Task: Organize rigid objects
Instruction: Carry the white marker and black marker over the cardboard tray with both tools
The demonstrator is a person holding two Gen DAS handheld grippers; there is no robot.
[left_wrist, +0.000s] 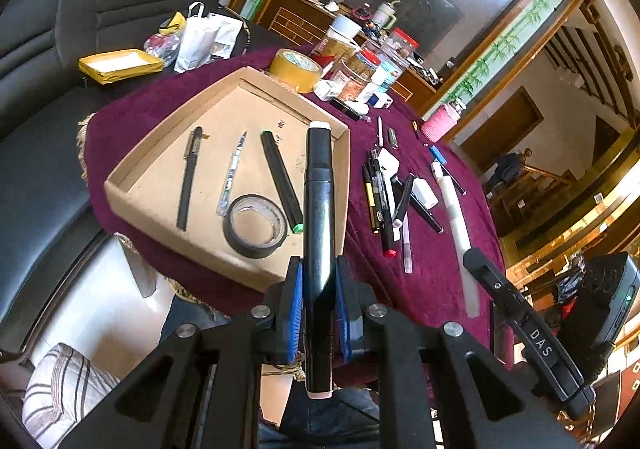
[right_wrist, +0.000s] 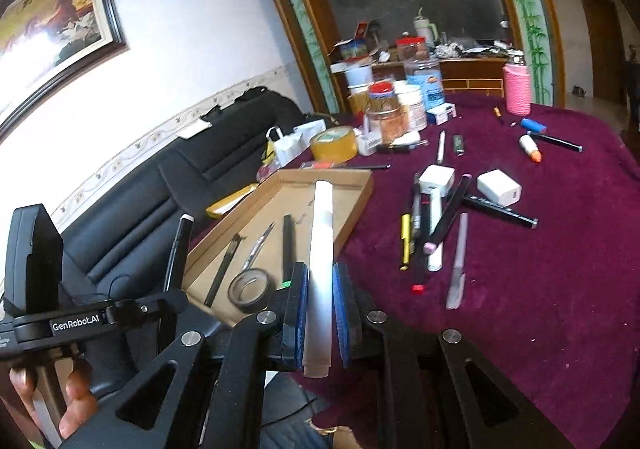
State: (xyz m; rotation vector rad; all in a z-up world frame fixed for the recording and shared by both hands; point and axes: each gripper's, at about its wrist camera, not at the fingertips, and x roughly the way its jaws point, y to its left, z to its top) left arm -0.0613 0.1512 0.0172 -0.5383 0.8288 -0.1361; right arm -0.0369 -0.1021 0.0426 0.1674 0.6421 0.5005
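My left gripper (left_wrist: 318, 289) is shut on a thick black marker (left_wrist: 319, 209) with a white cap, held above the near edge of a cardboard tray (left_wrist: 132, 169). In the tray lie a black pen (left_wrist: 188, 181), a clear pen (left_wrist: 232, 173), a black marker with green ends (left_wrist: 282, 181) and a black tape roll (left_wrist: 256, 225). My right gripper (right_wrist: 320, 309) is shut on a long white tube (right_wrist: 321, 249), held above the tray's near right corner (right_wrist: 352, 217). The tube also shows in the left wrist view (left_wrist: 456, 225), and the black marker in the right wrist view (right_wrist: 178, 249).
Several pens and markers (right_wrist: 424, 229), two white chargers (right_wrist: 498, 187), a blue lighter (right_wrist: 534, 125) and an orange-tipped stick (right_wrist: 530, 148) lie on the maroon tablecloth (right_wrist: 540, 289). Jars (right_wrist: 386, 109), yellow tape (right_wrist: 334, 143) and a pink bottle (right_wrist: 518, 87) stand behind. A black sofa (right_wrist: 140, 209) lies left.
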